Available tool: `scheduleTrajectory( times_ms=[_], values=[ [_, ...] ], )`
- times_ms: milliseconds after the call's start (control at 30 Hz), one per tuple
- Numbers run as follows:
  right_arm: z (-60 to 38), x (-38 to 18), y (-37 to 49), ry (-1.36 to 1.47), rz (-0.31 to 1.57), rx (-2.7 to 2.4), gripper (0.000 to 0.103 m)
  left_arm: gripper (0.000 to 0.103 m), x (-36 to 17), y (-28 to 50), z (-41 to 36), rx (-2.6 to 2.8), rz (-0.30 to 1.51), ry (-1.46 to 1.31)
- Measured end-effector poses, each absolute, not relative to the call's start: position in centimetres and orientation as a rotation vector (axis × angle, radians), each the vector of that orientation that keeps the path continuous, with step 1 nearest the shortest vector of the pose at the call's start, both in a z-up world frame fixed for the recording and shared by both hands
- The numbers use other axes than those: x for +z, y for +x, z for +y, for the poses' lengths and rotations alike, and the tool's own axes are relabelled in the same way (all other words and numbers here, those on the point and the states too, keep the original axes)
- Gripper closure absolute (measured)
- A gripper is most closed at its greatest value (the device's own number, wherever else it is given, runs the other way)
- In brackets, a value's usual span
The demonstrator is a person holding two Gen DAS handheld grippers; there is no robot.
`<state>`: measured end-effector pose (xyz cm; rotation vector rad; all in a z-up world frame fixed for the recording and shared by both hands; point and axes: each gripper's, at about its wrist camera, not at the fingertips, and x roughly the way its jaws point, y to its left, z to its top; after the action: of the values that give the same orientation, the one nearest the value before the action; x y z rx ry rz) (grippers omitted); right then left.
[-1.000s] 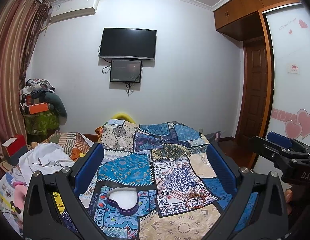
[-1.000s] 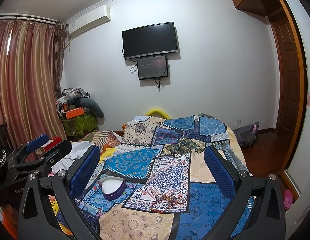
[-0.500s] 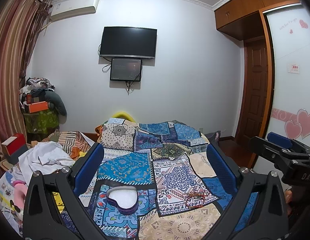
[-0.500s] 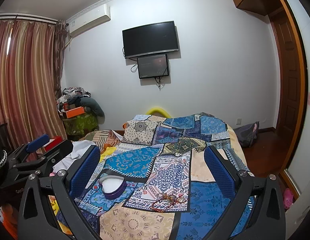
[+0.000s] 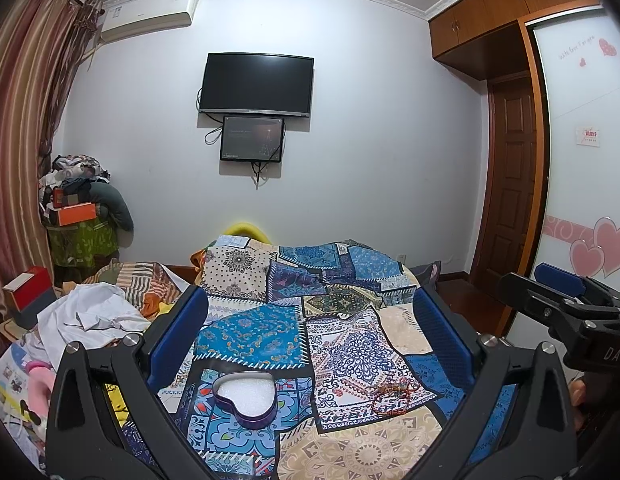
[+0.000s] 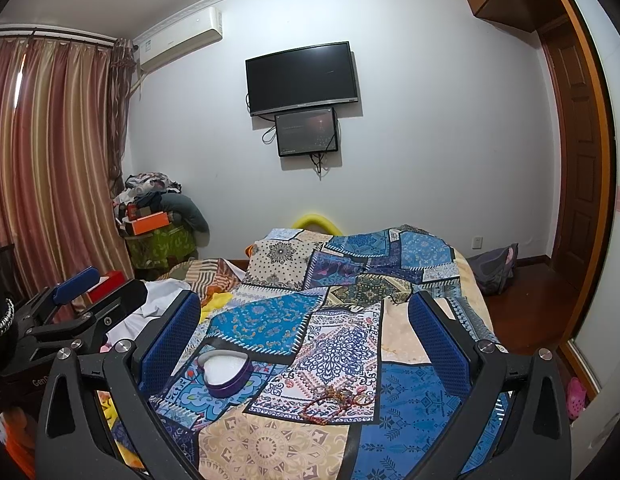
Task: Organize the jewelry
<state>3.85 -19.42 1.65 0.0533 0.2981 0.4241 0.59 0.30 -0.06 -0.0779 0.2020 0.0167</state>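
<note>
An open purple heart-shaped box (image 5: pixel 246 397) (image 6: pixel 226 372) with white foam inside lies on the patchwork bedspread (image 5: pixel 349 356) (image 6: pixel 349 340). To its right sits a small heap of red bead bracelets (image 5: pixel 389 396) (image 6: pixel 333 398). My left gripper (image 5: pixel 310 320) hovers above the bed, open and holding nothing, with the box between its blue-padded fingers. My right gripper (image 6: pixel 306 312) is likewise open over the bed, above both box and bracelets. Each gripper shows at the edge of the other's view.
Crumpled white cloth (image 5: pixel 90 316) and striped bedding lie at the bed's left side. A red box (image 5: pixel 28 292) and a pile of clothes and boxes (image 5: pixel 78 208) stand by the curtain. Wardrobe and door (image 5: pixel 513 184) are on the right.
</note>
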Motion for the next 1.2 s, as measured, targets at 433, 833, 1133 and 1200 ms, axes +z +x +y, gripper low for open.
scheduleTrajectory(
  times_ms=[433, 833, 1133, 1200],
  values=[
    [-19.8, 0.7, 4.8, 0.058, 0.331, 0.419, 0.0, 0.0, -0.9, 1.8, 0.0, 0.027, 0.238, -0.068],
    [-22.1, -4.5, 9.3, 0.017, 0.497, 0.302, 0.0, 0.0, -5.0, 7.3, -0.9, 0.041, 0.402, -0.047],
    [-23.4, -8.5, 12.0, -0.009, 0.662, 0.252, 0.0, 0.0, -10.8, 12.3, -2.8, -0.026, 0.603, -0.012],
    [-23.6, -9.2, 12.5, -0.019, 0.687, 0.242, 0.0, 0.0, -12.0, 13.1, -3.3, -0.045, 0.637, -0.003]
  ],
)
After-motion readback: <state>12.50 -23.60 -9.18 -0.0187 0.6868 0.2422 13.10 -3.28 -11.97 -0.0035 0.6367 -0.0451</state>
